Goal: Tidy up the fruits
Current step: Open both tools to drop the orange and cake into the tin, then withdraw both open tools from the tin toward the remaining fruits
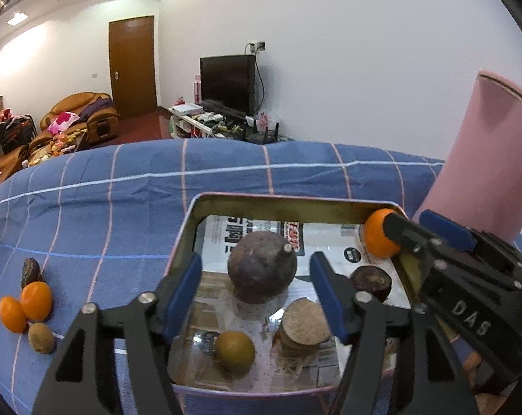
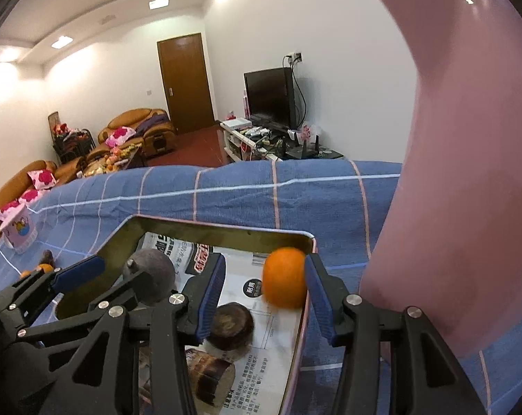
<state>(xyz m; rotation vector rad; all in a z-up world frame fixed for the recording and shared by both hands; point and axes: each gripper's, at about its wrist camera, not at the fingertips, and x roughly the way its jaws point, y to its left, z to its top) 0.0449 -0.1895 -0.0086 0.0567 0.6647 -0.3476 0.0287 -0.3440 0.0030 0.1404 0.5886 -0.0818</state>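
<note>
left wrist view: my left gripper [image 1: 255, 295] tilts downward over a shallow metal tray [image 1: 191, 223] on a blue checked cloth [image 1: 122, 207]. its blue pads are spread apart, pressing nothing; a dark round fruit [image 1: 262, 267] sits in the tray just beyond the gap between them. my right gripper [image 1: 404, 230] reaches in from 3 o'clock toward the tray's far right corner, at 1 o'clock.

right wrist view: my right gripper [image 2: 264, 285] also slopes down over the tray's right rim [image 2: 304, 314]. an orange [image 2: 284, 277] lies against its right pad, in the tray's far right corner; the left pad stands clear of it, so the tongs are parted and not pinching.

counts: inside the tray are five fruits — the orange, the dark round one, a dark cut one [image 1: 371, 282], a tan cut one [image 1: 305, 325] and a brownish-green round one [image 1: 235, 351]. on the cloth at 9 o'clock lie four more: two oranges [image 1: 36, 301], one small brown fruit [image 1: 41, 338] and one dark piece [image 1: 31, 271]. one tall pink container [image 1: 485, 159] stands at 2 o'clock, beside the tray.
</note>
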